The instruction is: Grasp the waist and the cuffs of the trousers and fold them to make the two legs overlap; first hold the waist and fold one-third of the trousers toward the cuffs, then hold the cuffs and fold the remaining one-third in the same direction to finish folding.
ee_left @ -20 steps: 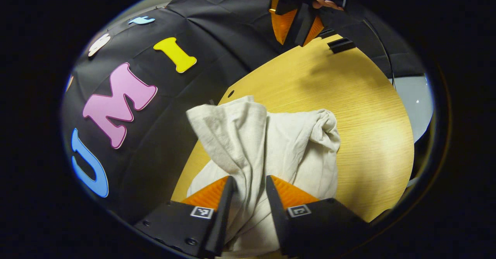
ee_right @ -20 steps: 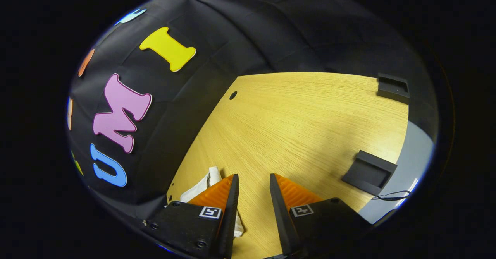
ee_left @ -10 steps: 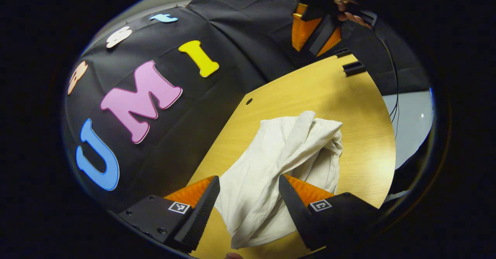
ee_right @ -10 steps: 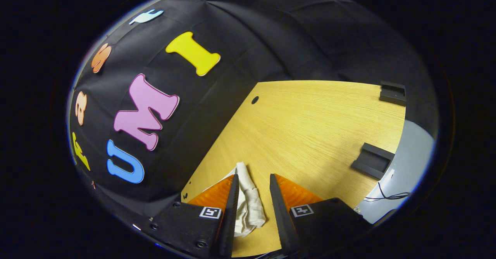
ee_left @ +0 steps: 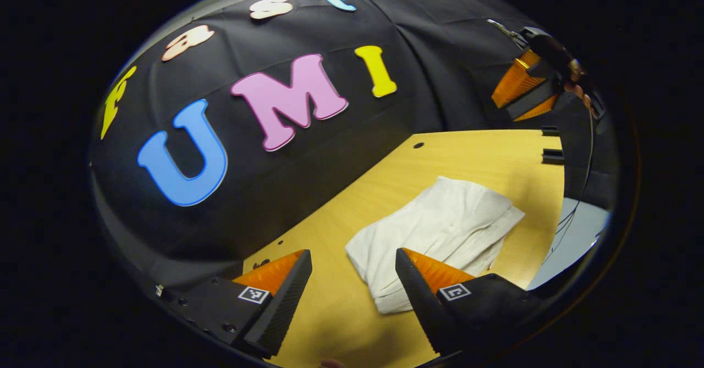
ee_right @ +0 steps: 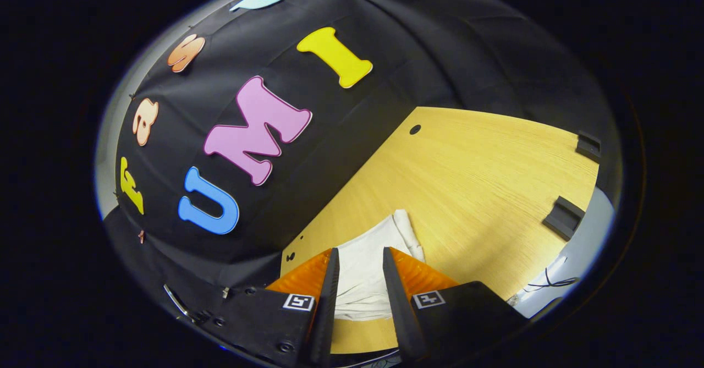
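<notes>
The off-white trousers (ee_left: 434, 230) lie as a flat folded bundle on the yellow wooden table (ee_left: 467, 153). My left gripper (ee_left: 353, 253) stands open above the table, just short of the bundle's near edge, with nothing between its fingers. Off to the upper right, a hand holds my right gripper (ee_left: 506, 110) high above the table, clear of the cloth. In the right gripper view, the right gripper (ee_right: 359, 250) has its fingers a narrow gap apart with nothing in them. The trousers (ee_right: 366, 258) show through that gap, lying on the table (ee_right: 467, 181) below.
Two black brackets (ee_right: 564, 217) (ee_right: 588, 145) sit at the table's far right edge, with a thin cable (ee_right: 550, 283) hanging past it. A small hole (ee_right: 414, 129) marks the table near the black cloth wall. Bare wood stretches right of the trousers.
My left gripper opened, let go of the trousers and drew back. The cloth dropped from a bunched heap into a flat fold. The right gripper rose and swung away.
</notes>
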A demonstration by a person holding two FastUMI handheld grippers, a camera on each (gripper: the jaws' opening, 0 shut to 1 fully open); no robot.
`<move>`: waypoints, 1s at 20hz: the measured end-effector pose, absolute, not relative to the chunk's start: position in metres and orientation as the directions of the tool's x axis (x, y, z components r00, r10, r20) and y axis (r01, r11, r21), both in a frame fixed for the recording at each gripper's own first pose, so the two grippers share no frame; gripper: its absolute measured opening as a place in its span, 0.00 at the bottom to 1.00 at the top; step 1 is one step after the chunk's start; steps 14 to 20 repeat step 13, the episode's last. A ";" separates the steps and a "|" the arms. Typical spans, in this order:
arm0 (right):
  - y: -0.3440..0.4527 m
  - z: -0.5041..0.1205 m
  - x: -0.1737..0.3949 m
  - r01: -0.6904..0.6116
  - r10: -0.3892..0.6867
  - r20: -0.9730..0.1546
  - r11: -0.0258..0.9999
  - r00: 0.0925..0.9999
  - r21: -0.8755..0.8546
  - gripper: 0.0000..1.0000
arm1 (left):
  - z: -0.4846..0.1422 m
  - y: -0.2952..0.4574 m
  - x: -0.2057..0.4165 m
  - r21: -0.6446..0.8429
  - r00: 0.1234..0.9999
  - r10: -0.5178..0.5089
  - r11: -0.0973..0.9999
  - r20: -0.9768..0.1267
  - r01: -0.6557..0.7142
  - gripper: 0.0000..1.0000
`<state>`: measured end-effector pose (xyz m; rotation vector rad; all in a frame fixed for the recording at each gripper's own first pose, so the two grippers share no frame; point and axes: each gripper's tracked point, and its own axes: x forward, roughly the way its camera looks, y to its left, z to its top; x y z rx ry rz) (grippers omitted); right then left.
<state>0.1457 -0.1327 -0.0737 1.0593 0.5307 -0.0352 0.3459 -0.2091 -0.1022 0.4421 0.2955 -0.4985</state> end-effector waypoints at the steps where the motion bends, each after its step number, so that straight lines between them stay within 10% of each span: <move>1: -0.127 -0.067 0.147 0.265 0.229 -0.425 0.507 0.876 0.820 0.50 | -0.097 -0.200 0.346 0.296 0.847 -0.377 0.817 -0.374 0.494 0.96; 8: -0.079 -0.039 0.160 0.156 0.321 -0.370 0.534 0.872 0.831 0.50 | -0.075 -0.155 0.329 -0.013 0.871 -0.292 0.950 -0.395 0.313 0.97; 20: -0.055 -0.032 0.174 0.045 0.411 -0.339 0.580 0.846 0.813 0.50 | -0.060 -0.137 0.323 -0.080 0.894 -0.193 0.981 -0.405 0.176 0.98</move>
